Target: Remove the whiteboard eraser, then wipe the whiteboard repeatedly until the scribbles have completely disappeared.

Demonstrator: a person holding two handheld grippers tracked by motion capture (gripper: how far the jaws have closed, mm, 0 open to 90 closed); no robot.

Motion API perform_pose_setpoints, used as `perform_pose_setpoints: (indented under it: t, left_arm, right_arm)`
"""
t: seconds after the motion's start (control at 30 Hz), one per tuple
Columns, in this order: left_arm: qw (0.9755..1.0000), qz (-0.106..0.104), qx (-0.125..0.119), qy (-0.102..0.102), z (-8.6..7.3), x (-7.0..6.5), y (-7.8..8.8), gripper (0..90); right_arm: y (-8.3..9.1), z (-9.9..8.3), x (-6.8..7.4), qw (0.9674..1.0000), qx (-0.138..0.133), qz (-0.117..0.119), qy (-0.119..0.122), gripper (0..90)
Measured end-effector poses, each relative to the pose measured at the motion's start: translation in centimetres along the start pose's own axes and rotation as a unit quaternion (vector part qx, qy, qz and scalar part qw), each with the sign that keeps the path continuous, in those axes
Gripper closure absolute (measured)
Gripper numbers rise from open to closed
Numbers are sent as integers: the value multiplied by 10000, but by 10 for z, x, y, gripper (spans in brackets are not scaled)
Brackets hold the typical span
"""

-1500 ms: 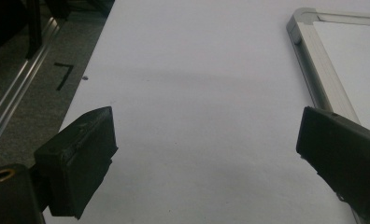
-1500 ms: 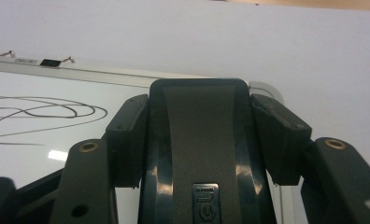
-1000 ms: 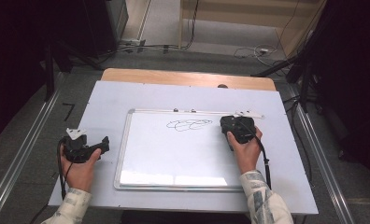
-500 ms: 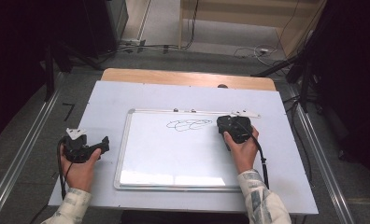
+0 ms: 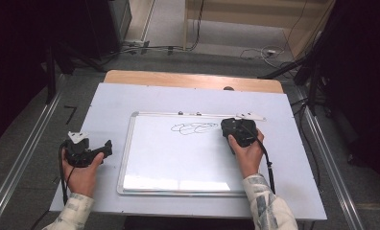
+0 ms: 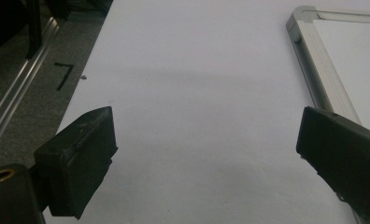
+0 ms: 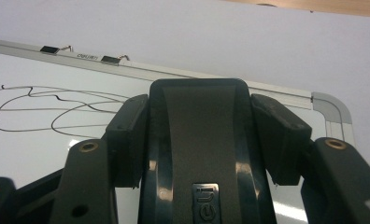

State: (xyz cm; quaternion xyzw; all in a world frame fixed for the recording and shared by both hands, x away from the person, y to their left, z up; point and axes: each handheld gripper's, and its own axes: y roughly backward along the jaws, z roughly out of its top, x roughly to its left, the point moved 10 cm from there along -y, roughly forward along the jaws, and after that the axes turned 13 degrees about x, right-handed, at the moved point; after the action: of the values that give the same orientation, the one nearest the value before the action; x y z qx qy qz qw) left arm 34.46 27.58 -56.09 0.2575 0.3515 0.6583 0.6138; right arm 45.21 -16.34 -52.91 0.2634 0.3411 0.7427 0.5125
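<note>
On a white table point(image 5: 111, 103) seen from above lies a silver-framed whiteboard point(image 5: 178, 158) with a black scribble point(image 5: 194, 128) near its top edge. The right gripper point(image 5: 232, 127) rests on the board just right of the scribble, its jaws closed against the sides of a dark eraser point(image 7: 199, 154). The left gripper point(image 5: 106, 147) sits on the table left of the board, jaws wide apart and empty.

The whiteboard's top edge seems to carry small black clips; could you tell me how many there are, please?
2. Both sit on the top rail of the whiteboard in the right gripper view: one clip further left, the other clip beside the printed label. The eraser held in front may hide more.
</note>
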Motion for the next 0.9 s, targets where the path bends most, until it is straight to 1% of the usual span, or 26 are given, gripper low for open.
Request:
perform_pose_setpoints:
  t: [0.3, 0.43, 0.73, 0.83, 0.9]
  left_arm:
    - [10000, -1, -6, -4, 0, 0, 0, 52]
    - [10000, -13, -21, 9, 1, 0, 1, 52]
    - [10000, -12, -20, 10, 1, 1, 0, 52]
    - [10000, -17, -32, 14, 1, 1, 1, 52]
    - [10000, -19, -36, 8, 1, 1, 1, 52]
  right_arm:
    - [-2, 2, 6, 9999, 5, 28, 97, 390]
    - [-6, 1, 8, 9999, 45, 20, 106, 390]
    - [-11, 3, 17, 9997, 60, 24, 217, 390]
    - [-13, 5, 15, 9997, 49, -36, 221, 390]
    - [-14, 6, 12, 9998, 52, -73, 182, 390]
